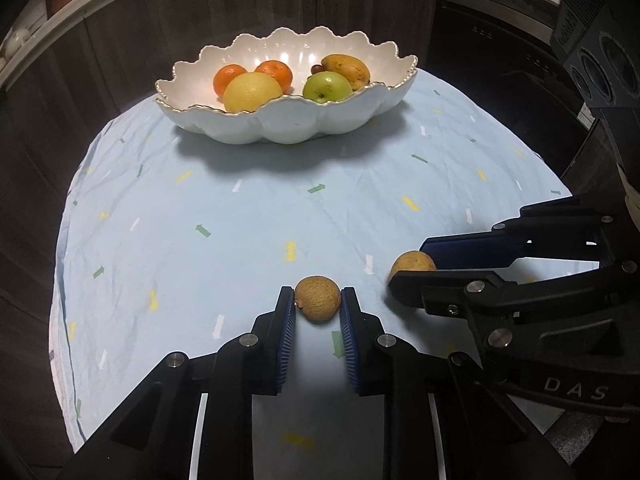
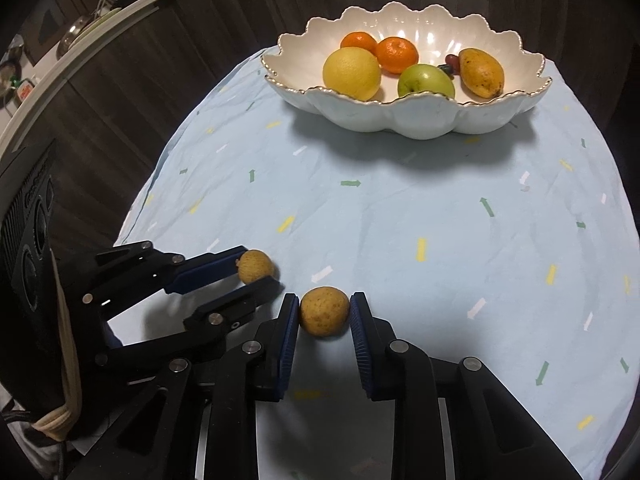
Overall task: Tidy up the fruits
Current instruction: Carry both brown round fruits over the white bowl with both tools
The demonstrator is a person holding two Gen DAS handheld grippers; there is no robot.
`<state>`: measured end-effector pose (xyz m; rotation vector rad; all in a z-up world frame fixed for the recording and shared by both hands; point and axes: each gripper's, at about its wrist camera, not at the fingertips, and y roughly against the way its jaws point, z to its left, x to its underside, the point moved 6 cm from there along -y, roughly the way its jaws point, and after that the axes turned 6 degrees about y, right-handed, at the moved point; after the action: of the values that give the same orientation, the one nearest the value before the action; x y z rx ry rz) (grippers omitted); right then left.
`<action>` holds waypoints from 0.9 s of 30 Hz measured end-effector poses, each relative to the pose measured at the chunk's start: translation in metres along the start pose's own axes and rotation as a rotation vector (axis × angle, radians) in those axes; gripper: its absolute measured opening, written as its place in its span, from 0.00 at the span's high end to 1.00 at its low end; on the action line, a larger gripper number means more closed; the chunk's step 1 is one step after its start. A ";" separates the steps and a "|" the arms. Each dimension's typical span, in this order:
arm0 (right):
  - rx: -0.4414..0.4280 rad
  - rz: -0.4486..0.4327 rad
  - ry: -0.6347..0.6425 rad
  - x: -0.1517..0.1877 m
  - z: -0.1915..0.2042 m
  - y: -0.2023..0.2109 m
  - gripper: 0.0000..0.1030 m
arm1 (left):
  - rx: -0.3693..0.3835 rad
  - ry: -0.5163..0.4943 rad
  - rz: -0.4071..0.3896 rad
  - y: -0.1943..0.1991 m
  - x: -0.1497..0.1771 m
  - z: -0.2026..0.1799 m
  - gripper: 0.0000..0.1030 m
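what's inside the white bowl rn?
In the white bowl: two oranges, a yellow citrus, a green apple, a yellow mango, dark grapes mostly hidden behind the apple.

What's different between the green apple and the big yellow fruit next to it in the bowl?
The yellow citrus is larger than the green apple and evenly round; the apple shows a stem dimple. The citrus sits by the two tangerines, the apple beside the mango. Both lie loose in the scalloped white bowl.
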<state>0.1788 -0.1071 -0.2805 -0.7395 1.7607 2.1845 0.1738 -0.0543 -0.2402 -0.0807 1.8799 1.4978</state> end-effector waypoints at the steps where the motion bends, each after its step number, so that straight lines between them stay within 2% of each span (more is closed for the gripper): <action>1: 0.001 -0.002 -0.001 0.000 0.000 0.001 0.73 | -0.002 0.002 -0.001 0.001 -0.001 0.000 0.77; 15: 0.028 -0.057 -0.010 -0.007 -0.005 0.021 0.73 | -0.025 0.034 -0.010 0.013 -0.010 -0.002 0.77; 27: 0.060 -0.117 -0.038 -0.020 -0.019 0.043 0.73 | -0.041 0.062 -0.033 0.024 -0.032 -0.004 0.77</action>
<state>0.1790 -0.1339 -0.2369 -0.7614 1.7111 2.0479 0.1846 -0.0619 -0.2022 -0.1779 1.8875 1.5275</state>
